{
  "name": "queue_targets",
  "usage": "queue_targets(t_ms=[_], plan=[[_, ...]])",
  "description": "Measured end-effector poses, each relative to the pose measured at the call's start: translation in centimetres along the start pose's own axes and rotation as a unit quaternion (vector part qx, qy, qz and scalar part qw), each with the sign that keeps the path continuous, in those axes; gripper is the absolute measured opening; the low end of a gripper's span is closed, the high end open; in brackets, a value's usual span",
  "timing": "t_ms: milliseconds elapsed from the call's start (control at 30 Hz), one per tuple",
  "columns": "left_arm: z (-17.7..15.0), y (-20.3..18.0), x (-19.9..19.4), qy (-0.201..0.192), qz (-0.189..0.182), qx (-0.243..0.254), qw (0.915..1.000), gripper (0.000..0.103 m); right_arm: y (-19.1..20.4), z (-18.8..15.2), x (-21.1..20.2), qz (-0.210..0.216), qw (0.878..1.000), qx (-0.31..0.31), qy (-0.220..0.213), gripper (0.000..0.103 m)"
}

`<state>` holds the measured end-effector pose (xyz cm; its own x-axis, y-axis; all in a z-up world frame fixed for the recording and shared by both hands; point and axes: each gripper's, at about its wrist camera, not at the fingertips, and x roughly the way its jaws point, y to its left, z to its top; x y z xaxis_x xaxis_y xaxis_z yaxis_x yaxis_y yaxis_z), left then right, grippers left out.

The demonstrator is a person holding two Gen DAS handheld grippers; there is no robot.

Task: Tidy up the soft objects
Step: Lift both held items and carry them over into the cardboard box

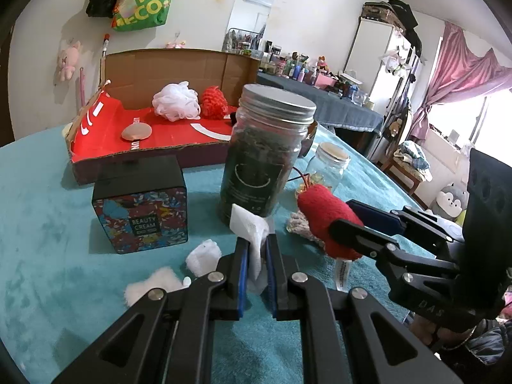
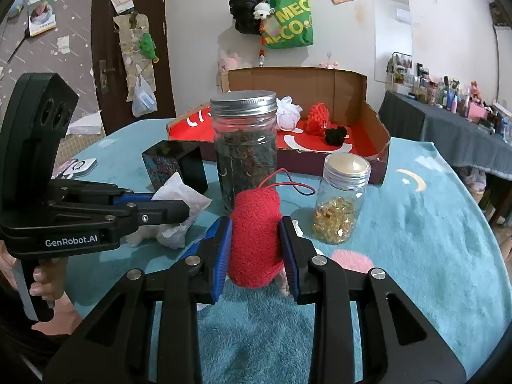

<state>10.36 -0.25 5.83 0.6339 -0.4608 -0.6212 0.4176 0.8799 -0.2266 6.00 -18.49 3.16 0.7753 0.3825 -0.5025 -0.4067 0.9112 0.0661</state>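
My left gripper (image 1: 256,246) is shut on a white paper pouch (image 1: 251,228) just above the teal blanket, in front of the tall jar. My right gripper (image 2: 255,233) is shut on a red plush roll (image 2: 254,224) with a red cord, its blue pads pressing both sides. In the left wrist view the right gripper (image 1: 347,217) holds the red plush roll (image 1: 320,214) to the right. In the right wrist view the left gripper (image 2: 187,212) holds the pouch (image 2: 179,198) at the left. Behind stands a red-lined cardboard box (image 1: 144,156) holding a white mesh pouf (image 1: 175,100), a red knitted ball (image 1: 212,101) and a beige puff (image 1: 136,132).
A tall jar of dark leaves (image 1: 265,153) stands between the grippers and the box. A small jar of gold beads (image 2: 340,198) is to its right, a black Beauty Cream box (image 1: 140,211) to its left. White cotton pieces (image 1: 204,252) and a crochet piece (image 1: 296,224) lie on the blanket.
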Motion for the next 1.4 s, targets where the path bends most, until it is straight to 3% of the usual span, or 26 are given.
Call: queue_targets(t_ms=[200, 633, 1400], plan=[[-0.1, 1.4, -1.1, -0.007, 0.009, -0.008, 0.9999, 0.011, -1.3, 0.1, -0.6, 0.015, 1.0, 0.025, 0.004, 0.028], [-0.5, 7.2, -3.9, -0.007, 0.028, -0.074, 0.9969, 0.011, -5.6, 0.0, -2.1, 0.037, 0.995, 0.09, 0.018, 0.029], [0.0, 11.7, -3.1, 0.026, 0.035, -0.108, 0.9932, 0.011, -10.9, -0.4, -2.2, 0.057, 0.981, 0.18, 0.038, 0.029]])
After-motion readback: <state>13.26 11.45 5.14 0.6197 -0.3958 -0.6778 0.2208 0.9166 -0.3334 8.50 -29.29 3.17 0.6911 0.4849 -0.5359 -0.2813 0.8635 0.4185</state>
